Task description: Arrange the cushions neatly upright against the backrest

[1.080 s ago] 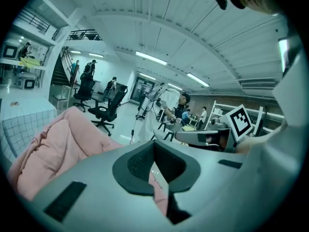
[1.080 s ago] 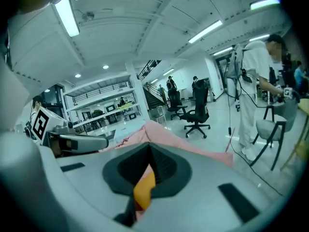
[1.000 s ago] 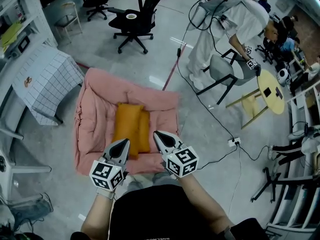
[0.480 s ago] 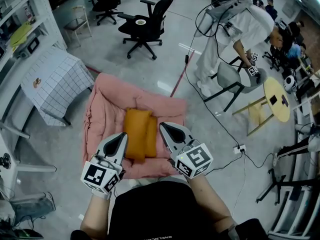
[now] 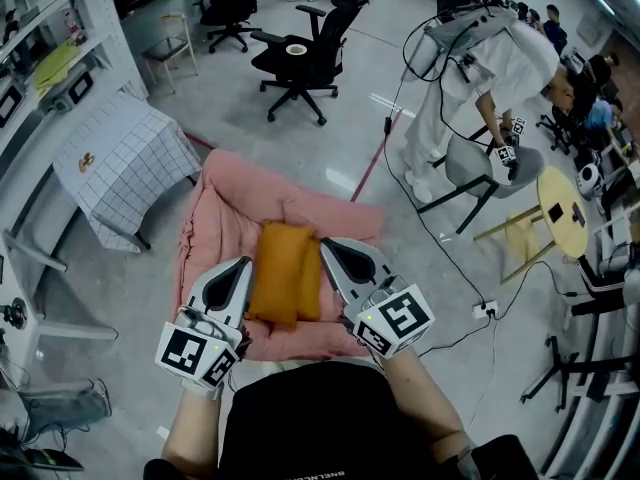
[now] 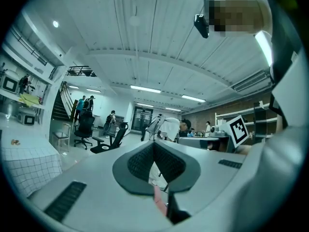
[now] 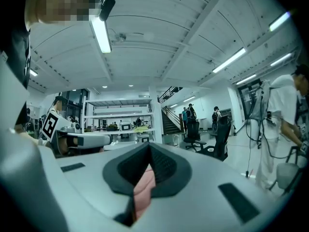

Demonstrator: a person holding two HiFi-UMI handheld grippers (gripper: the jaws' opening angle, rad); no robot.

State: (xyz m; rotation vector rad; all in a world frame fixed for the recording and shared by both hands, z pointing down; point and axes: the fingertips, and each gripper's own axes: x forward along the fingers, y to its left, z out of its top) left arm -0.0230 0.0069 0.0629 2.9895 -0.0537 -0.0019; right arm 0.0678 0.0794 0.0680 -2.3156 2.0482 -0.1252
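Note:
Two orange cushions point(image 5: 285, 273) lie flat, side by side, on the seat of a pink floor sofa point(image 5: 215, 218). Its padded backrest point(image 5: 290, 186) is at the far side. My left gripper point(image 5: 238, 268) is shut and empty, hanging over the sofa's near edge just left of the cushions. Just right of the cushions hangs my right gripper point(image 5: 330, 246), also shut and empty. In the left gripper view the gripper point(image 6: 154, 149) points level into the room, with a sliver of pink sofa point(image 6: 158, 197) below. The right gripper view shows its gripper point(image 7: 147, 151) likewise, over pink fabric point(image 7: 144, 187).
A table with a checked cloth point(image 5: 130, 163) stands left of the sofa, beside white shelving point(image 5: 40, 58). A black office chair point(image 5: 300, 58) is beyond. A person point(image 5: 480, 68) bends over a grey chair point(image 5: 470, 163) at the right, near a round yellow table point(image 5: 565, 203). A cable point(image 5: 430, 238) runs across the floor.
Both grippers have risen toward the head camera and look larger, still shut. The sofa and cushions now sit partly behind them in the head view.

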